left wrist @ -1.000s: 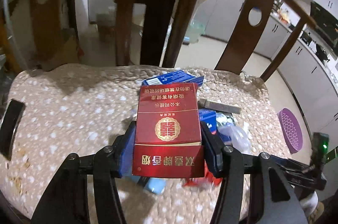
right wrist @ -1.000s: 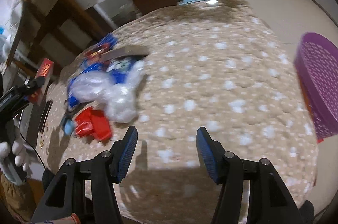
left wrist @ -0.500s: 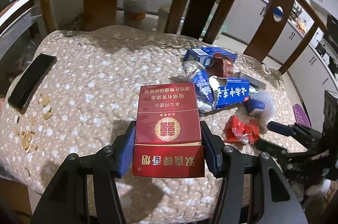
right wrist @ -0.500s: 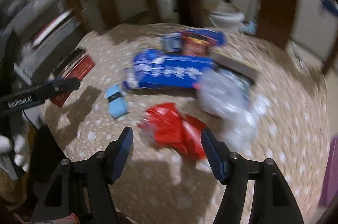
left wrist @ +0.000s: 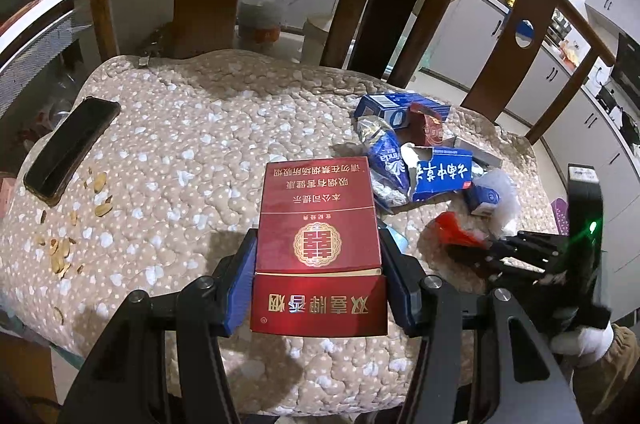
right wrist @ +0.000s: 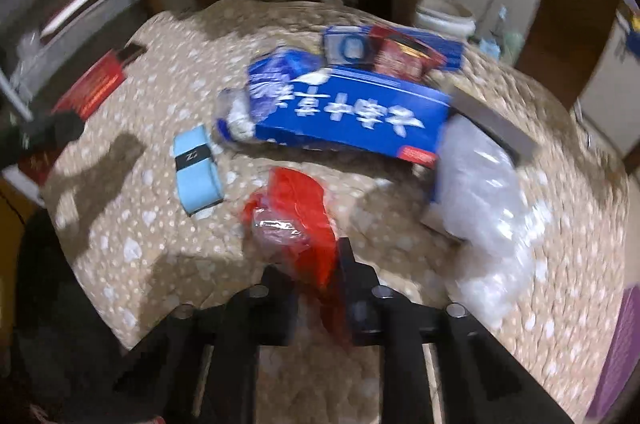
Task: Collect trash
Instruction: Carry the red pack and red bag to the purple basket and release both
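Clamping a red cigarette pack (left wrist: 318,244) at lower centre, left hand-held gripper (left wrist: 318,288) above the quilted bench (left wrist: 192,128). Having just closed, right hand-held gripper (right wrist: 316,284) pinched on a red wrapper (right wrist: 296,212), centre frame. Behind it: blue carton (right wrist: 348,112), clear plastic bag (right wrist: 480,192), light-blue lighter (right wrist: 196,168). Upper left: dark phone (left wrist: 72,148).

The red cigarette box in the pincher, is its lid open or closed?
Closed. In the left wrist view the red cigarette box sits clamped in the left gripper, lid flush against the body, nothing showing inside.
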`<state>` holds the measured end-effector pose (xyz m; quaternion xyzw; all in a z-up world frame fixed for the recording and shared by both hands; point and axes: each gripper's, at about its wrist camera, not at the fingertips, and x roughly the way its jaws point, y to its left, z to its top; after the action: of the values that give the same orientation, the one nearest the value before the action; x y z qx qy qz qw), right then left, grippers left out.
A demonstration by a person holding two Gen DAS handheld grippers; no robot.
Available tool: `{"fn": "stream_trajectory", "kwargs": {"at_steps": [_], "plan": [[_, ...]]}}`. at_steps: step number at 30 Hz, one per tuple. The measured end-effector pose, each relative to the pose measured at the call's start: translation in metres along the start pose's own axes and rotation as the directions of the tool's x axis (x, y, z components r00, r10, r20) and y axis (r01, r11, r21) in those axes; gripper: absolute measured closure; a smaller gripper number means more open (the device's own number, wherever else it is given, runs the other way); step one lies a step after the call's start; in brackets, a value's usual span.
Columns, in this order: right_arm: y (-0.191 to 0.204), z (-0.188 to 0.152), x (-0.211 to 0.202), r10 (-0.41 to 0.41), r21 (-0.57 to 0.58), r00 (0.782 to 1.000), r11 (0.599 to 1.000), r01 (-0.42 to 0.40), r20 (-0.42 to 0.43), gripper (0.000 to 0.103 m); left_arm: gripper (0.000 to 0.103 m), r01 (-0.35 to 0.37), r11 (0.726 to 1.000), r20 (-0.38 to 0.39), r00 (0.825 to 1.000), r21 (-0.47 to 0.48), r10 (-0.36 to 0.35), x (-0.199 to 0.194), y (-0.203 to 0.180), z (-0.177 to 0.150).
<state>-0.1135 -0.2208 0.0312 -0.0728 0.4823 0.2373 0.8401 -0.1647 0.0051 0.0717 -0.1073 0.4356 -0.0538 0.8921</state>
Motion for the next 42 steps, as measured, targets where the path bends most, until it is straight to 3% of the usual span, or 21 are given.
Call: {"fn": "stream_trajectory", "kwargs": {"at_steps": [10, 18, 28, 32, 38, 42], "plan": [[-0.035, -0.021, -0.071, 0.018, 0.145, 0.991, 0.989, -0.037, 0.131, 0.089, 0.047, 0.02, 0.998, 0.014, 1.0, 0.064, -0.021, -0.019, -0.033, -0.001], [-0.114, -0.058, -0.124, -0.1, 0.322, 0.966, 0.946, 0.019, 0.237, 0.089, 0.047, 0.066, 0.979, -0.014, 0.998, 0.19, -0.065, -0.018, -0.1, 0.01], [-0.256, -0.112, -0.148, -0.289, 0.599, 0.903, 0.799, 0.045, 0.318, 0.089, 0.047, 0.213, 0.917, -0.099, 0.977, 0.338, -0.191, 0.018, -0.232, 0.031], [-0.301, -0.142, -0.16, -0.345, 0.695, 0.871, 0.719, 0.006, 0.349, 0.089, 0.047, 0.276, 0.879, -0.141, 0.961, 0.388, -0.24, 0.037, -0.293, 0.039], [-0.346, -0.183, -0.168, -0.391, 0.792, 0.857, 0.61, -0.032, 0.336, 0.089, 0.047, 0.347, 0.82, -0.205, 0.937, 0.455, -0.283, 0.066, -0.372, 0.036], [-0.367, -0.208, -0.172, -0.418, 0.841, 0.854, 0.54, -0.041, 0.31, 0.089, 0.047, 0.414, 0.784, -0.274, 0.908, 0.463, -0.317, 0.092, -0.422, 0.033]]}}
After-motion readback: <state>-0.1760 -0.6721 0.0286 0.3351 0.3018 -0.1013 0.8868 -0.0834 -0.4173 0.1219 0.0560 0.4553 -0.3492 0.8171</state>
